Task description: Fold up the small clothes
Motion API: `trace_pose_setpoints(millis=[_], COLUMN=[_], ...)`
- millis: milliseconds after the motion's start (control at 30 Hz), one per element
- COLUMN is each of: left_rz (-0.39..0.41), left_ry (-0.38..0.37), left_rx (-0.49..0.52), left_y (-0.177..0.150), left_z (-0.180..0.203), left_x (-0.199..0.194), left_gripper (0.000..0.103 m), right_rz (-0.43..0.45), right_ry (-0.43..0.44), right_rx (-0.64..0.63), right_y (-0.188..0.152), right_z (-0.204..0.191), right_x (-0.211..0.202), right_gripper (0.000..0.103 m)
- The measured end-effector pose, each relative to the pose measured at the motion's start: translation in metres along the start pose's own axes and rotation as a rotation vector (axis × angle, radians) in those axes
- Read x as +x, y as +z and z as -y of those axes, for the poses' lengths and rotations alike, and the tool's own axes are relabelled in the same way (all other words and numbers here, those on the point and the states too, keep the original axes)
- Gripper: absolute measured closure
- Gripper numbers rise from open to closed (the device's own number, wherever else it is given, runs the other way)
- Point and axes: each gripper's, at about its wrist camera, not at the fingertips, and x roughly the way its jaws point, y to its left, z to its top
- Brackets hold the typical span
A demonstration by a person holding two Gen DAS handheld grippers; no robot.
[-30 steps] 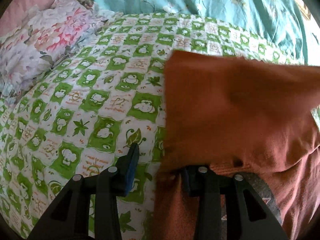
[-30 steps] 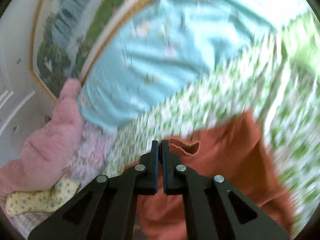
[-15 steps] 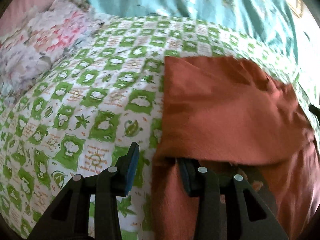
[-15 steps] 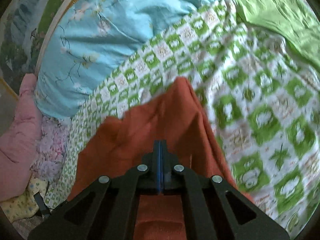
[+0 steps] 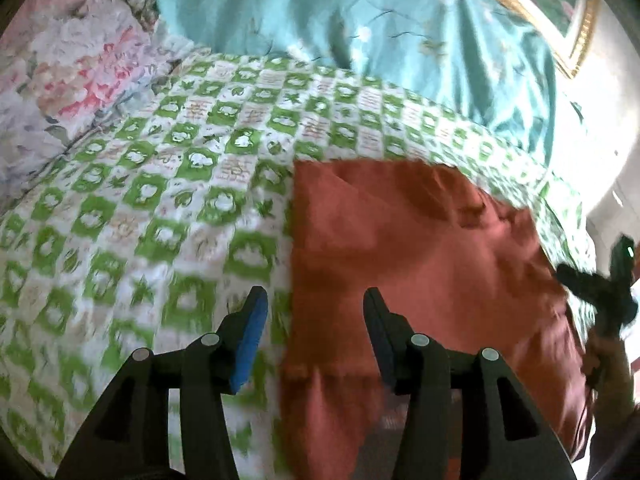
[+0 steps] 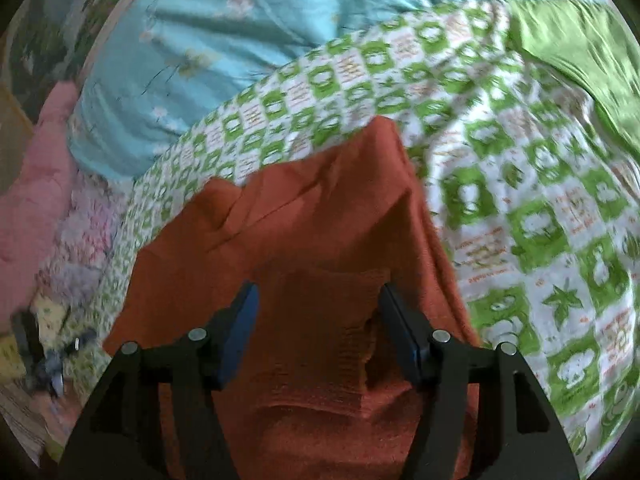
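A rust-orange garment [image 5: 408, 248] lies folded over on the green-and-white checked bedspread [image 5: 160, 200]. My left gripper [image 5: 314, 308] is open above the garment's left edge, its right finger over the cloth and its left finger over the bedspread. In the right wrist view the same garment [image 6: 320, 208] spreads ahead, with its ribbed hem [image 6: 328, 320] lying between the fingers. My right gripper [image 6: 318, 300] is open and holds nothing. The right gripper also shows at the right edge of the left wrist view [image 5: 612, 284].
A teal flowered quilt [image 5: 360, 32] lies at the head of the bed. A floral pillow [image 5: 72, 72] sits at the left, a pink blanket [image 6: 36, 184] beyond it. A green cloth [image 6: 580, 44] lies at the far right. A framed picture [image 5: 568, 4] hangs behind.
My right gripper was shut on the garment's edge, carried it over and down, and has now opened and let go. My left gripper has lifted off the cloth.
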Motion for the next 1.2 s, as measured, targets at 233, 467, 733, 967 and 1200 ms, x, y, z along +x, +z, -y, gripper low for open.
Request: trace_pose_setpoints(millis=[233,467,733,967,1200], left_rz=[-0.154,-0.101,0.076,0.005,-0.003], left_ry=[-0.009,0.026,0.110,0.109,0.103], left_rx=[-0.060,0.002,-0.029,-0.064,-0.087], left_y=[0.042,0.056,0.038,0.038,0.004], left_z=[-0.010,0.010,0.014,0.003,0.000], left_x=[0.085,0.099,0.067,0.075,0.013], left_gripper=[0.048,0.093,0.093,0.092,0.090], right_rz=[-0.059,-0.075,0.057,-0.046,0.036], right_ry=[-0.069,-0.015,-0.088,-0.173,-0.128], right_rx=[-0.026,-0.016,-0.104,-0.054,-0.003], right_y=[-0.006,-0.011,0.011,0.000,-0.015], right_z=[0.006,0.007,-0.012,0.006,0.007], right_x=[0.018,0.021,-0.001,0.027,-0.032], right_gripper=[0.045,0.093,0.094,0.079,0.062])
